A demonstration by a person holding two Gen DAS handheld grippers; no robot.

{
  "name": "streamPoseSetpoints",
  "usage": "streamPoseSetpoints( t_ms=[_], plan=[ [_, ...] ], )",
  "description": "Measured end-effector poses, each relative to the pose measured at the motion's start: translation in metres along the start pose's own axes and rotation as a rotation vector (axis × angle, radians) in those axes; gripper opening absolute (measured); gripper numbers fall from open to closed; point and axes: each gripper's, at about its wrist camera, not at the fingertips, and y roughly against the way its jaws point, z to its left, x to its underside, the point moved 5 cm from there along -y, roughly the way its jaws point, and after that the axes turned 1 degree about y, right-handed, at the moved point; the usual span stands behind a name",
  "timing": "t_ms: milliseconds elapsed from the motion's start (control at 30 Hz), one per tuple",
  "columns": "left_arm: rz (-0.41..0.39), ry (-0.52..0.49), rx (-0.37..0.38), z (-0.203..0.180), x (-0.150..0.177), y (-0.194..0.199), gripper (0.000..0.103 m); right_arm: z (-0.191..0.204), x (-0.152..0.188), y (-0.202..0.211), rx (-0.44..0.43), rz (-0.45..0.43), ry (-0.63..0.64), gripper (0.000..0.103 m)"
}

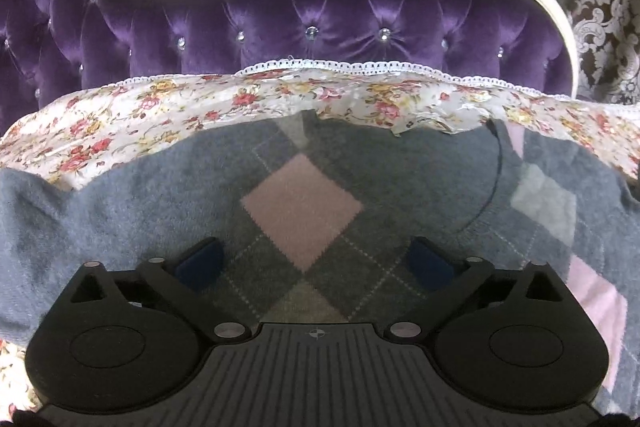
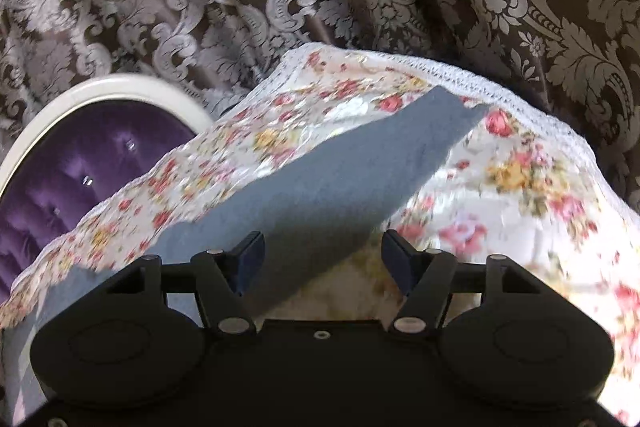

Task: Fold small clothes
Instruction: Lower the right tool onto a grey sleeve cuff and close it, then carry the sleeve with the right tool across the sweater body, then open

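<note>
While the sweater (image 1: 304,203) lies spread on the floral cover (image 1: 160,107), no fold looks finished, so most folding remains. Left gripper (image 1: 316,259) hovers wide open over the argyle front; right gripper (image 2: 322,255) stands open around a grey flap (image 2: 320,179) running toward 1 o'clock, pads not pressing. No readable writing.

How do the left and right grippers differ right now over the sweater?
The left gripper has its jaws spread wide over the argyle front of the grey sweater; the right gripper has them narrower, at a plain grey sleeve. The left view is sharp, the right view blurred. Neither grips any cloth.
</note>
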Motion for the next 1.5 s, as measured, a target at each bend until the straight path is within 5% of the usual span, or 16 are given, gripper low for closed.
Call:
streamPoseSetpoints(
  t_ms=[467,533,600,933,1100,1167,1300,1500],
  plan=[
    [-0.013,-0.019,-0.017,-0.002,0.001,-0.003,0.103,-0.033,-0.038,-0.039,-0.021,-0.064,-0.134,0.066],
    [-0.013,-0.021,-0.018,-0.002,0.002,-0.003,0.103,-0.036,-0.041,-0.041,-0.008,-0.061,-0.138,0.055],
    [-0.013,-0.022,-0.018,-0.001,0.002,-0.003,0.103,-0.042,-0.041,-0.04,0.031,-0.047,-0.137,0.012],
    [0.003,-0.025,-0.015,-0.001,0.001,-0.004,0.103,-0.058,-0.042,0.03,0.052,-0.085,-0.087,0.01],
    [0.119,-0.012,0.04,0.001,-0.011,-0.001,0.098,-0.051,-0.053,0.067,0.047,-0.094,-0.035,0.01],
    [0.169,0.031,0.086,0.005,-0.016,0.01,0.089,-0.038,-0.059,0.076,0.045,-0.097,0.012,0.01],
    [0.205,0.11,0.172,0.021,-0.022,0.048,0.089,-0.001,-0.07,0.092,0.025,-0.113,0.1,0.01],
    [0.175,0.061,0.186,0.052,-0.019,0.105,0.089,0.096,-0.085,0.124,-0.08,-0.143,0.289,0.01]
  ],
)
